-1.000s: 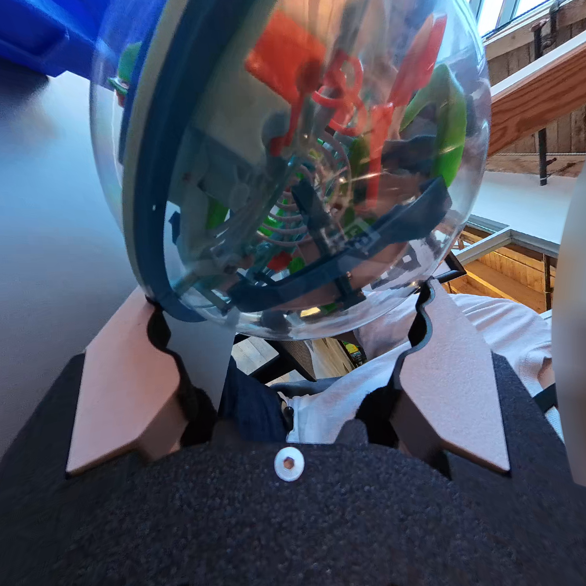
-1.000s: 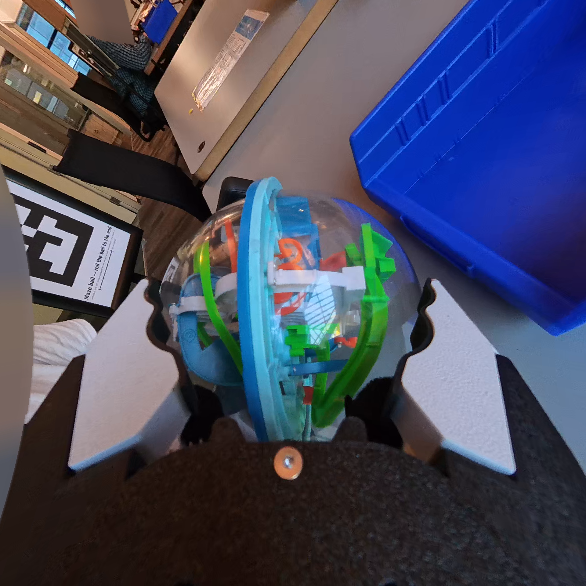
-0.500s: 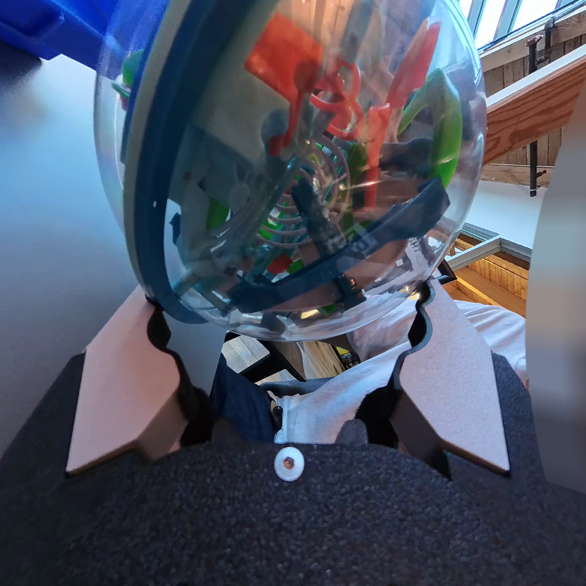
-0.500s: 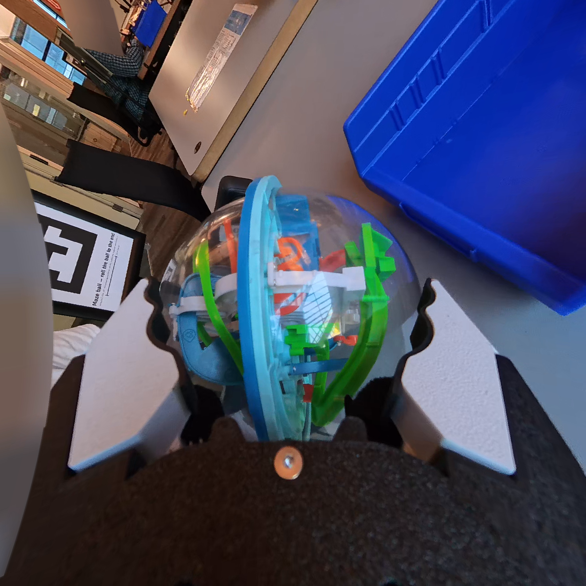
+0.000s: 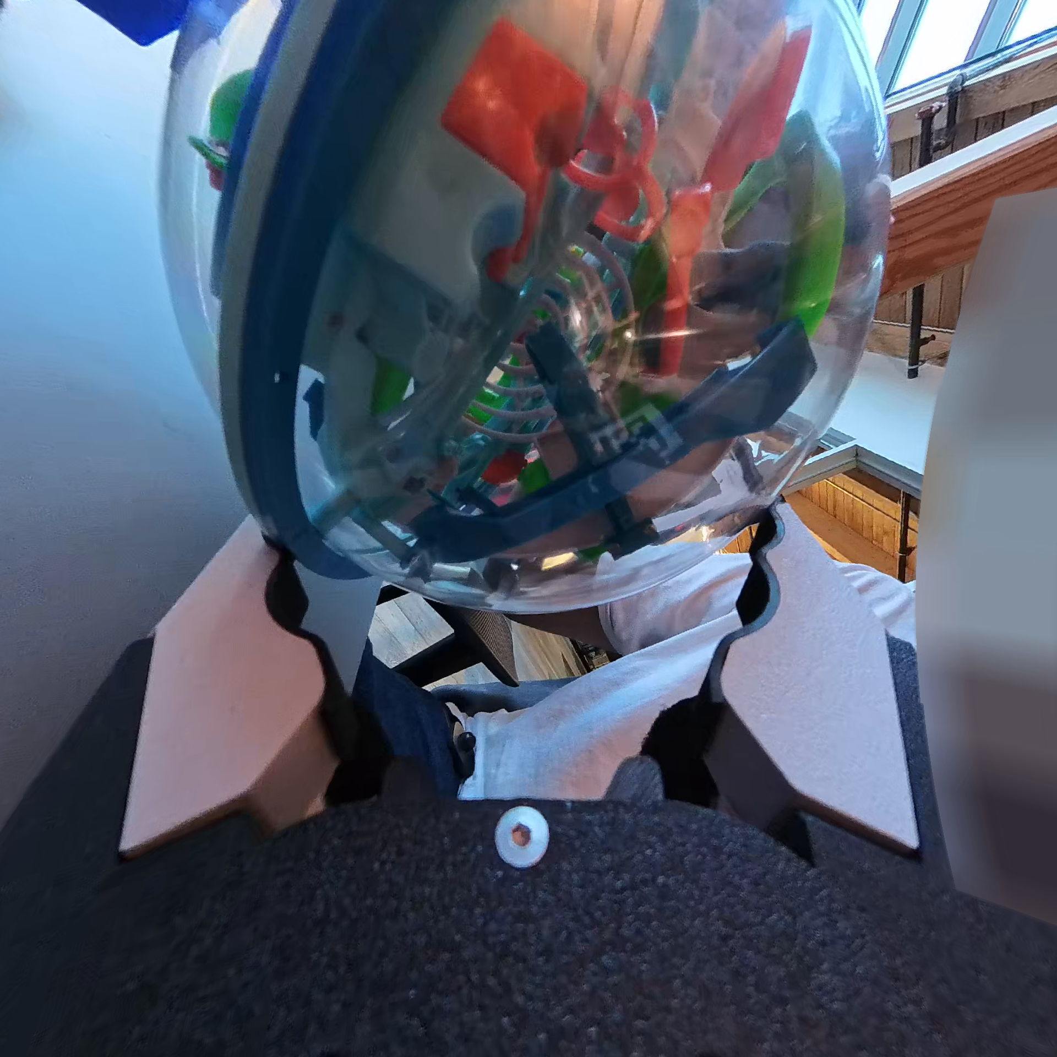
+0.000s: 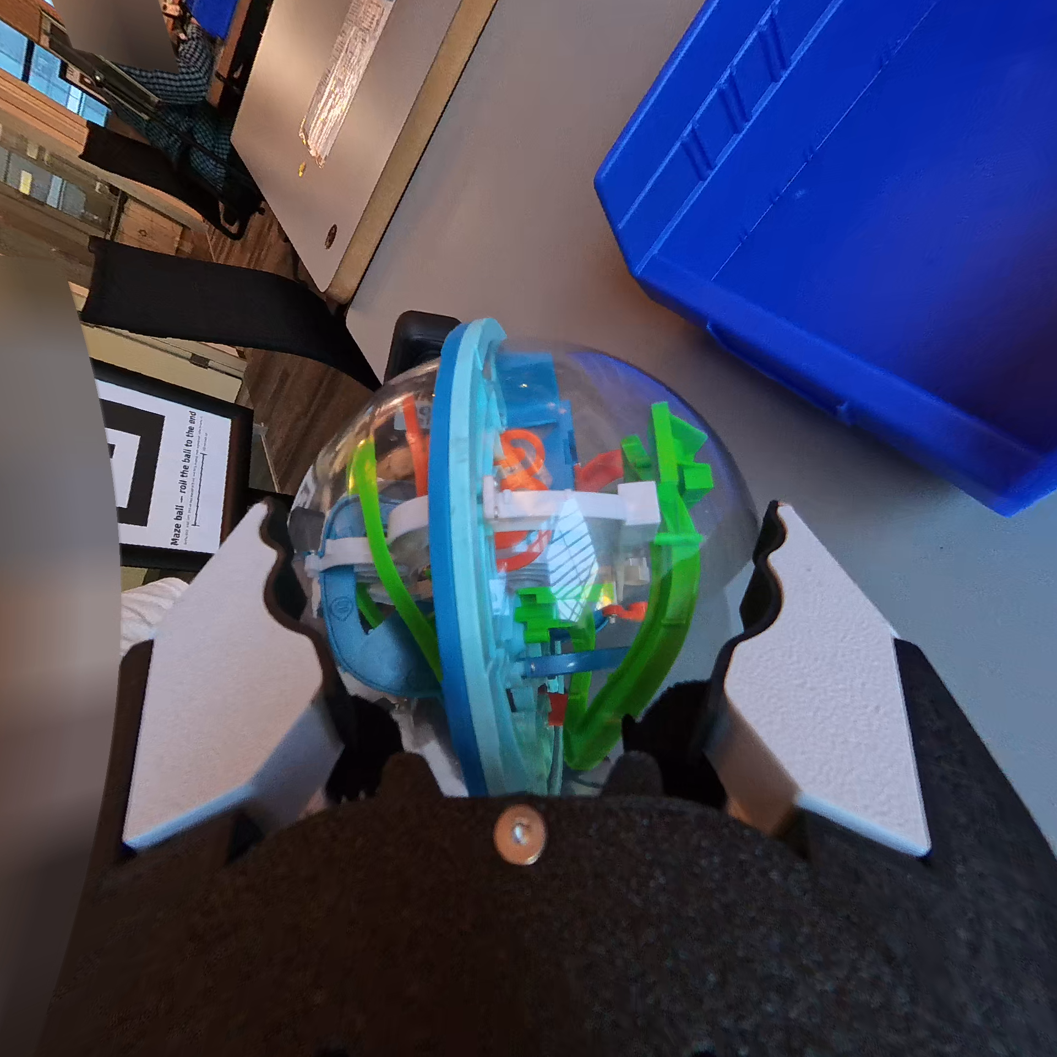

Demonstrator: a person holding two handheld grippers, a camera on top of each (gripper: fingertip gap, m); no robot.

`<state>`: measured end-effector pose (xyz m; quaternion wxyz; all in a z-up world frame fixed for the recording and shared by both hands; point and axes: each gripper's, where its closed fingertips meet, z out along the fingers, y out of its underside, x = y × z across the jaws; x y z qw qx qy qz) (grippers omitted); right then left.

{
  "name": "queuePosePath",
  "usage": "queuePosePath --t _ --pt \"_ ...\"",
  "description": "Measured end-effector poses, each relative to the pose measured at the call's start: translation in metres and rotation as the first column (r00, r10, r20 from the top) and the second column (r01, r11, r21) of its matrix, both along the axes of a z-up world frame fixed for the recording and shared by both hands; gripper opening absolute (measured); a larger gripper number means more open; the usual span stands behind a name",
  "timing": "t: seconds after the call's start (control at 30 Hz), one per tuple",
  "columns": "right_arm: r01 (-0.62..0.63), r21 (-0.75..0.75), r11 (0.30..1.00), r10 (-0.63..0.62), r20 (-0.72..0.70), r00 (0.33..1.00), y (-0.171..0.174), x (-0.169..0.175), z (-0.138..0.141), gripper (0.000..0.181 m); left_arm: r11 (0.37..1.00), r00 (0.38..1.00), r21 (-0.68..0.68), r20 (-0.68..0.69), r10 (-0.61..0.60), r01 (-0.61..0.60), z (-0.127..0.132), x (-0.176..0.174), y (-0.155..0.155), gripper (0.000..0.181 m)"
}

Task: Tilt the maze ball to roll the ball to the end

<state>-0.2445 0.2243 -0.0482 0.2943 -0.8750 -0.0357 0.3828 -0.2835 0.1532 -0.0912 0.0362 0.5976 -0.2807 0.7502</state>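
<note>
The maze ball (image 5: 515, 286) is a clear sphere with a blue ring and orange, green and blue tracks inside. My left gripper (image 5: 520, 532) has its jaws wide apart, and both fingertips press on the ball's near side; the left tip sits at the blue ring. In the right wrist view the ball (image 6: 515, 543) sits deep between the fingers of my right gripper (image 6: 521, 509), which is shut on it with both pads touching the shell. I cannot pick out the small ball inside with certainty.
A large blue bin (image 6: 858, 229) stands on the grey table (image 6: 572, 200) just right of the ball. A framed sign (image 6: 171, 475) and a black chair (image 6: 217, 309) are beyond the table edge. A person's white shirt (image 5: 629, 686) shows below the ball.
Both grippers have swung together with the ball held between them. The blue bin has slid up in the right view and almost out of the left view. The grips have not changed.
</note>
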Motion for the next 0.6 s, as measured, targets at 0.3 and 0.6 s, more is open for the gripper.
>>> queuePosePath --t 0.3,0.6 --pt "-0.007 0.009 1.0 0.006 0.016 1.0 0.002 -0.0008 0.0002 0.154 0.999 1.0 0.051 -0.003 0.017 -0.016 -0.0019 0.0004 0.0022 0.152" --pt "-0.012 0.064 0.998 0.011 0.016 1.0 0.0039 -0.0014 0.0049 0.153 0.988 1.0 0.154 -0.016 0.026 -0.023 -0.0073 0.0029 -0.0008 0.152"
